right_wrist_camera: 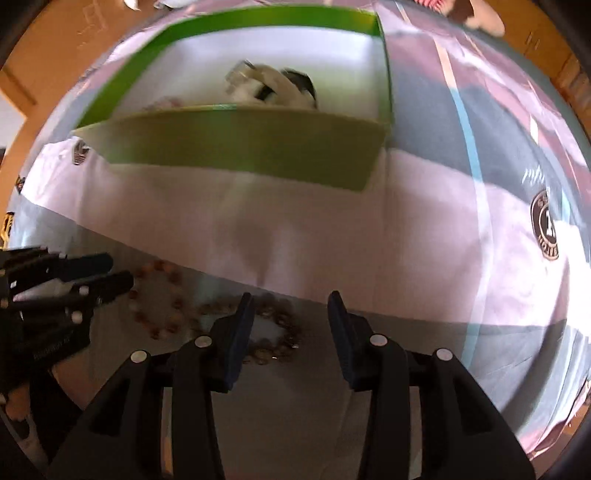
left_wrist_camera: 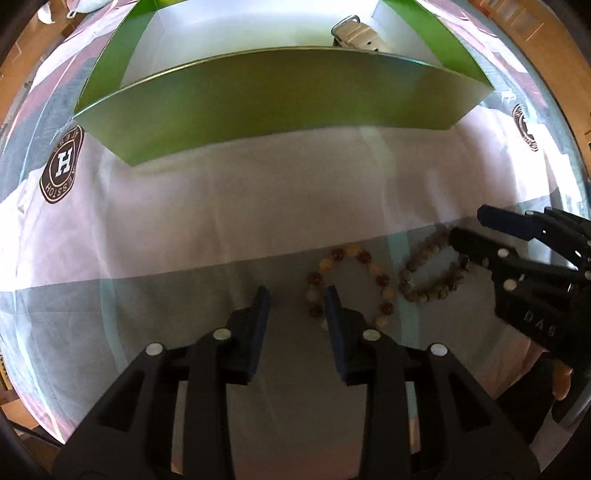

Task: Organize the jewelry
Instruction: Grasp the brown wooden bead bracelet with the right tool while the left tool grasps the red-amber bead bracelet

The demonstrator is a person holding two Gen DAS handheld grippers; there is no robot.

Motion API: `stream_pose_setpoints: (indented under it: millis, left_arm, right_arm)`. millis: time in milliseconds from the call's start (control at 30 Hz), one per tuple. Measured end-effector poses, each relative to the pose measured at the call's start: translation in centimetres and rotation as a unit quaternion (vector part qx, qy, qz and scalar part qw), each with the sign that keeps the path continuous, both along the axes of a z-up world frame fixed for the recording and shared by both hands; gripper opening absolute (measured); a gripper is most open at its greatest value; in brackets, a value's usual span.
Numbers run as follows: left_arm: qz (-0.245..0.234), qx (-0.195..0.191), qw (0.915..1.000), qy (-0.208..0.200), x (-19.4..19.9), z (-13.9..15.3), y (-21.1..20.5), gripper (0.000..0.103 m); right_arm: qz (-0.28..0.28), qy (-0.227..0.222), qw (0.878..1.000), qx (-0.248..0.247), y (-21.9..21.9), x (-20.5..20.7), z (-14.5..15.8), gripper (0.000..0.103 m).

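Note:
Two bead bracelets lie side by side on the cloth. The one with brown and cream beads [left_wrist_camera: 382, 282] [right_wrist_camera: 157, 302] lies beside my open, empty left gripper [left_wrist_camera: 297, 295], its right finger over the ring's left side. The grey-brown one [left_wrist_camera: 436, 267] [right_wrist_camera: 275, 332] lies under my open, empty right gripper [right_wrist_camera: 291, 299], whose left finger covers part of it. The right gripper [left_wrist_camera: 465, 225] also shows from the side in the left wrist view, the left gripper [right_wrist_camera: 120, 273] in the right wrist view. A green box [left_wrist_camera: 258, 107] [right_wrist_camera: 240, 136] stands beyond, holding a white watch [left_wrist_camera: 360, 35] [right_wrist_camera: 273, 86].
A pale cloth [left_wrist_camera: 221, 206] with grey and pink panels and round brown logos [left_wrist_camera: 62, 166] [right_wrist_camera: 545, 225] covers the table. Wooden floor and cardboard show beyond the cloth's edges.

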State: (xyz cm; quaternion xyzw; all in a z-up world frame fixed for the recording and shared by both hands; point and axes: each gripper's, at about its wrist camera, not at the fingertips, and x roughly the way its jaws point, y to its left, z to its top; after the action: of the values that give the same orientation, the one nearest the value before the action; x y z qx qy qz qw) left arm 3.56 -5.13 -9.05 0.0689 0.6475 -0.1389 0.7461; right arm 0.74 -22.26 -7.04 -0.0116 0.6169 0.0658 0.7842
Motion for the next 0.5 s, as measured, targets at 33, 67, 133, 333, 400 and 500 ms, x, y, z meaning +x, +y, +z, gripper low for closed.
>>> stream_pose_setpoints:
  millis: [33, 67, 133, 333, 400, 500]
  left_arm:
    - [0.006, 0.007, 1.0, -0.002, 0.2, 0.0, 0.1, 0.031]
    - [0.01, 0.012, 0.9999, -0.005, 0.2, -0.1, 0.3, 0.031]
    - [0.03, 0.032, 0.9988, -0.021, 0.7, 0.0, 1.1, 0.031]
    - [0.108, 0.023, 0.9928, -0.047, 2.4, 1.5, 5.5, 0.031]
    - [0.107, 0.022, 0.9929, -0.047, 2.4, 1.7, 6.0, 0.032]
    - [0.096, 0.025, 0.9944, -0.036, 2.4, 1.3, 6.2, 0.034]
  right_arm:
    - [-0.001, 0.004, 1.0, 0.001, -0.1, 0.1, -0.2, 0.042]
    - [0.0, 0.011, 1.0, -0.001, 0.1, 0.1, -0.5, 0.042]
    - [0.006, 0.024, 1.0, -0.009, 0.6, 0.1, -1.4, 0.042]
    - [0.019, -0.009, 0.996, 0.09, 1.7, 0.0, 0.0, 0.042]
    - [0.009, -0.038, 0.994, 0.106, 1.1, -0.1, 1.3, 0.042]
    - [-0.004, -0.031, 0.995, 0.092, 0.2, 0.1, 1.2, 0.043]
